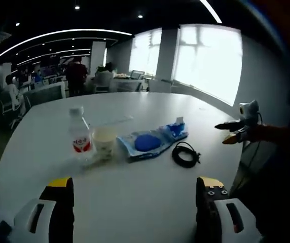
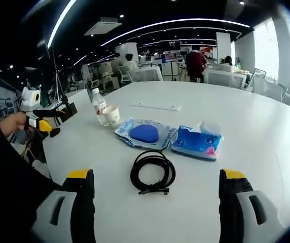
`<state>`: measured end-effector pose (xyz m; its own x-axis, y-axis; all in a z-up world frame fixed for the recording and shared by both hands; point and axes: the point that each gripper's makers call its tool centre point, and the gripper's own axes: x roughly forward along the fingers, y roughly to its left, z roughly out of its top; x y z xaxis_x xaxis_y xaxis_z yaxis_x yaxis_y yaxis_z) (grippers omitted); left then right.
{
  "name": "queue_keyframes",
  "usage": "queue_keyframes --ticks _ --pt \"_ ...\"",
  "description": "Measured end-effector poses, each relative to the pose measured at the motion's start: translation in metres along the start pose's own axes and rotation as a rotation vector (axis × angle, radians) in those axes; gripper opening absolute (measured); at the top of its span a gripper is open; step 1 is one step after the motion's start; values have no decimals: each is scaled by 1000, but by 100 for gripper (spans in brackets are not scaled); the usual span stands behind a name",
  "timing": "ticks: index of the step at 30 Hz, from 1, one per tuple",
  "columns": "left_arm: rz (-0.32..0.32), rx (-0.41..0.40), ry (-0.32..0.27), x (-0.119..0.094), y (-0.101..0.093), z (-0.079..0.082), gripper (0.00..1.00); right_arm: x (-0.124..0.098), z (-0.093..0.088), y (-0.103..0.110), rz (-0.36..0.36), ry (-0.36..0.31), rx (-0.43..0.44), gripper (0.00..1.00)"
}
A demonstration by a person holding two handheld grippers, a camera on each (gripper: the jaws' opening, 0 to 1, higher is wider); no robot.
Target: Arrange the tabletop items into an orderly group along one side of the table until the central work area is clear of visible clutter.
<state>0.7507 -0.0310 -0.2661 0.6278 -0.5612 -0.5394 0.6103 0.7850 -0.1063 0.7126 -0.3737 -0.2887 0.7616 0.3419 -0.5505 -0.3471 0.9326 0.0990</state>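
Note:
On the white round table (image 1: 135, 202) stand a clear water bottle (image 1: 80, 135) with a red label and a paper cup (image 1: 104, 142) side by side. To their right lie a blue pouch (image 1: 144, 143), a blue tissue pack (image 1: 174, 130) and a coiled black cable (image 1: 184, 154). My left gripper (image 1: 134, 197) is open and holds nothing, well short of them. My right gripper (image 2: 156, 183) is open too, with the cable (image 2: 152, 172) just ahead of its jaws. Beyond the cable are the pouch (image 2: 145, 133), tissue pack (image 2: 196, 142), cup (image 2: 112, 116) and bottle (image 2: 99, 106).
A thin white strip (image 2: 155, 107) lies farther out on the table. The right gripper (image 1: 234, 132) hangs off the table's right edge, and the left gripper (image 2: 39, 121) sits in a hand past the left edge. Desks, chairs and people fill the office behind.

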Motion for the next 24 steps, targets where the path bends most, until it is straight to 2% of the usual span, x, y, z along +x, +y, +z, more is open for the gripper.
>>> queue_keyframes --ticks 7,18,24 --pt "-13 12 21 1 -2 -6 99 0 -1 7 2 15 -26 100" --pt "-33 21 17 4 -1 -2 100 -8 -4 0 -28 10 -14 100" --pt "-60 30 26 9 -7 -1 100 -9 -5 0 -34 11 -8 100"
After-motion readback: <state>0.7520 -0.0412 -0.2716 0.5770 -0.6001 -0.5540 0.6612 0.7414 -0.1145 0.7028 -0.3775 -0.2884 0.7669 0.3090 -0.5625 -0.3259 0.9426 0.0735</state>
